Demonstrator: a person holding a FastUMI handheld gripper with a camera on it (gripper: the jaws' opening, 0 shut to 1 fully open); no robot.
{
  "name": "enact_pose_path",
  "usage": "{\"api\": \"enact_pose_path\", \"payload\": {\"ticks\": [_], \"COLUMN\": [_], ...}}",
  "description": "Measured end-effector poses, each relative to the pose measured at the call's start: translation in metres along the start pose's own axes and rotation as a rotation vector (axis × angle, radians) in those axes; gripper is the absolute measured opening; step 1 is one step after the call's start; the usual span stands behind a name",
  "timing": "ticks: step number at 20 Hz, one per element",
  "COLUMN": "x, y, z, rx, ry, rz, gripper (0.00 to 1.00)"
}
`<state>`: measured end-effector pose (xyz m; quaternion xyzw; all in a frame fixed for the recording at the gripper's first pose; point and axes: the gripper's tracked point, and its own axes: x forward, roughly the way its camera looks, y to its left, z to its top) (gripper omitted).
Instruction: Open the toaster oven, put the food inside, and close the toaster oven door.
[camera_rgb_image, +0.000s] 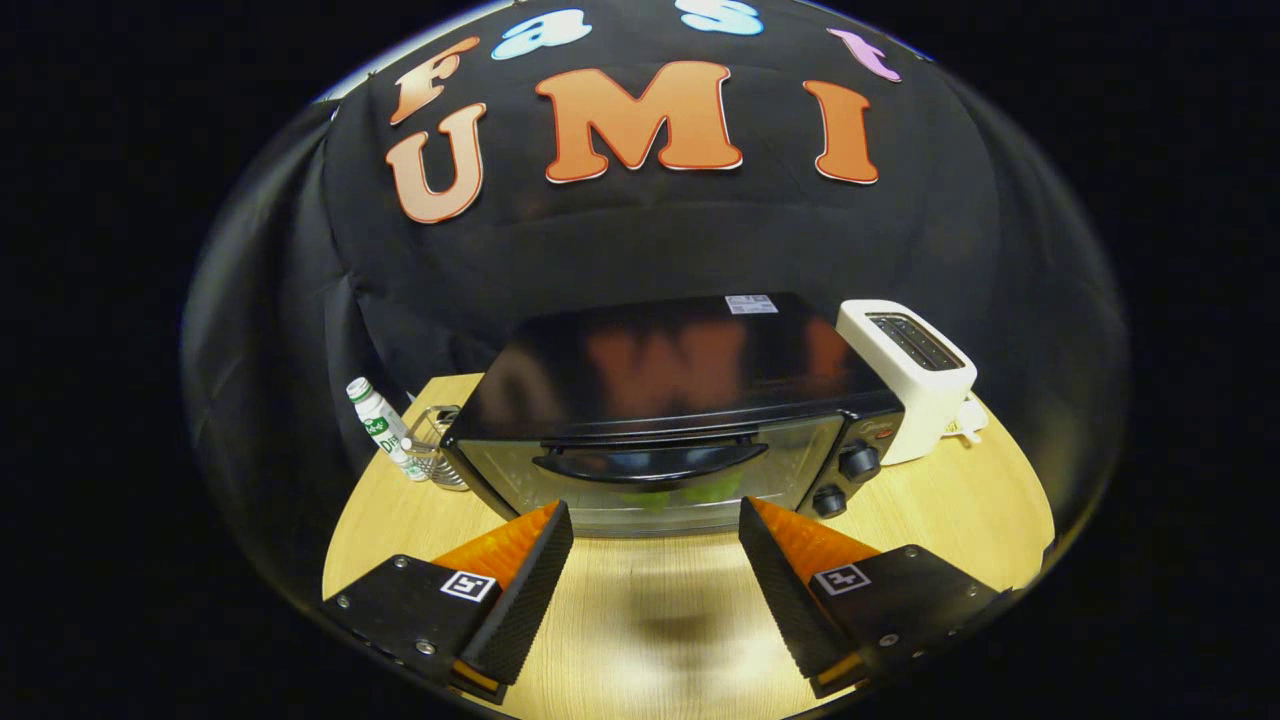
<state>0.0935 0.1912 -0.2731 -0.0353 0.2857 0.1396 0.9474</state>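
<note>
A pale wooden table (940, 500) carried everything. On it sat the black toaster oven (670, 400), its door closed, out beyond the spread fingers of the gripper (655, 525), which held nothing. A white slot toaster (915, 375) stood just beside its knob end. At its other end stood a wire basket (432, 455) and a small white bottle (383, 425).

Even overhead light; strong fisheye bowing toward the rim. The glossy black toaster oven (670, 400) top mirrors the wall; a soft shadow lies on the pale wooden tabletop (650, 610) between the spread-apart tongs (655, 545). Focus sharp.
</note>
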Motion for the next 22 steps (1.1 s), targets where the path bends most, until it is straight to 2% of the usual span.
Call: {"api": "enact_pose_path", "payload": {"ticks": [2,6,10,12,17,22], "x": [-0.013,-0.054,-0.118,-0.149,-0.203,-0.215], "y": [-0.026,-0.071,-0.126,-0.135,-0.150,-0.156], "z": [0.019,0.070,0.118,0.139,0.161,0.159], "rx": [-0.034,-0.024,-0.070,-0.071,0.018,0.039], "ry": [-0.042,-0.134,-0.246,-0.305,-0.423,-0.476], "rz": [-0.042,-0.104,-0.196,-0.201,-0.202,-0.233], "gripper": [0.99,0.99,0.99,0.99,0.99,0.99]}}
